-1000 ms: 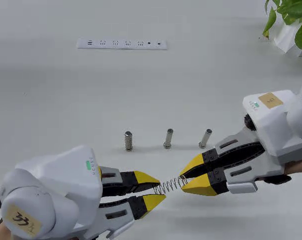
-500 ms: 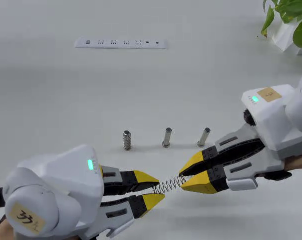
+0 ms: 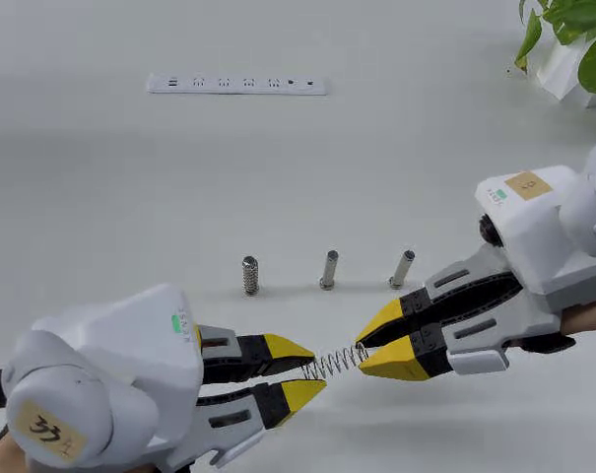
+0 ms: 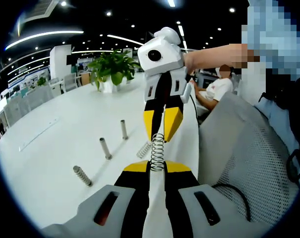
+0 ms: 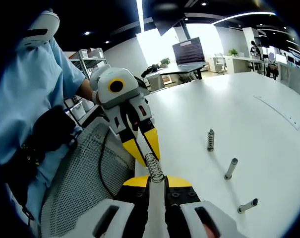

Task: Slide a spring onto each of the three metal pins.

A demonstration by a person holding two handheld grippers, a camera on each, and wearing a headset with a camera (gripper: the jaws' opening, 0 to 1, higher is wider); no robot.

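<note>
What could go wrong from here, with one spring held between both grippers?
The spring is clamped at both ends by the left gripper and right gripper: pulling apart may stretch it, and release may fling it. The bare middle pin and leaning right pin stand close by; a gripper could knock them.

White workbench (image 3: 100,197), potted plant (image 3: 571,44) corner, ceiling spotlights (image 4: 110,14), mesh chair (image 4: 244,163).

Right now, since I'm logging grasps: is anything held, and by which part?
The spring, by its two ends: the left gripper pinches one end, the right gripper the other, and it spans the gap between them.
</note>
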